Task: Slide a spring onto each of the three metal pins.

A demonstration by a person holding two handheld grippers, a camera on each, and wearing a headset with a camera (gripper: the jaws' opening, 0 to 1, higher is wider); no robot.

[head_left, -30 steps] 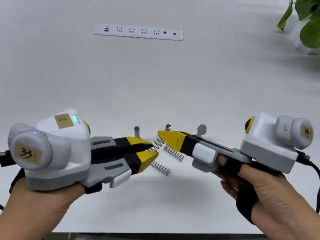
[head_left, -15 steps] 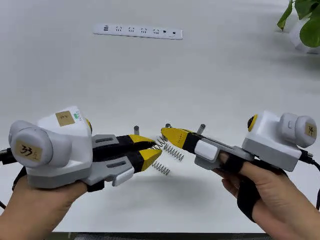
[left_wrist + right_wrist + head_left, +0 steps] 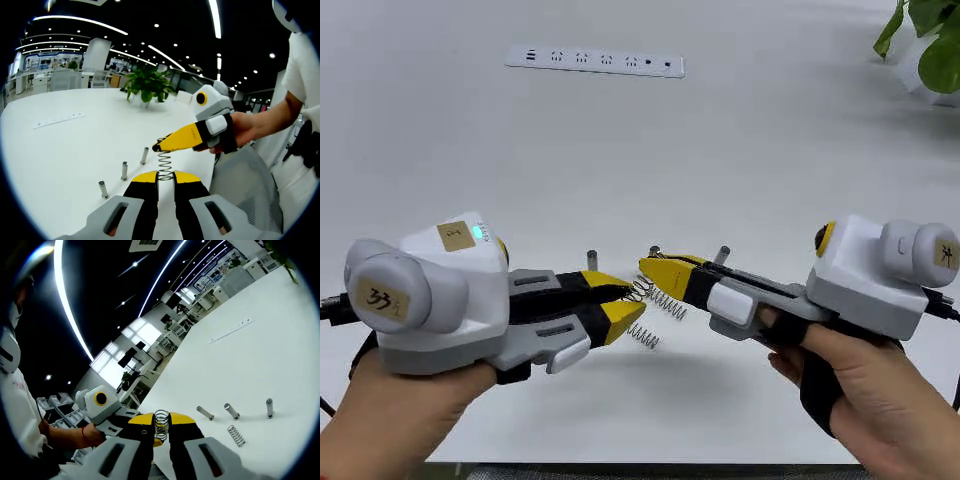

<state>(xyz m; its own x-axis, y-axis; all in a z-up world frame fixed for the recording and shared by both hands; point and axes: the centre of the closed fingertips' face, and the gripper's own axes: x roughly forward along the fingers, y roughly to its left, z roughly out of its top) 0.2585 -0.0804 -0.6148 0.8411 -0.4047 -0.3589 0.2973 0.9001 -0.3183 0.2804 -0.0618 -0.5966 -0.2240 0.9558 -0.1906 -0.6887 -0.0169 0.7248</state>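
Tools meet tip to tip above the counter (image 3: 740, 150): my left tool (image 3: 165, 176) and right tool (image 3: 161, 421) are each clamped on an end of one spring (image 3: 164, 162). Three pins (image 3: 231, 411) stand upright just beyond, bare, in a row left to right. Two loose springs (image 3: 665, 302) lie on the counter near the tips, on the pins' near side.

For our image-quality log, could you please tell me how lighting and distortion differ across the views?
Head view: soft, even light, faint shadows on the table. Left gripper view: fisheye curves the table edge; ceiling strips glare. Right gripper view: rolled, one strip glaring brightly.
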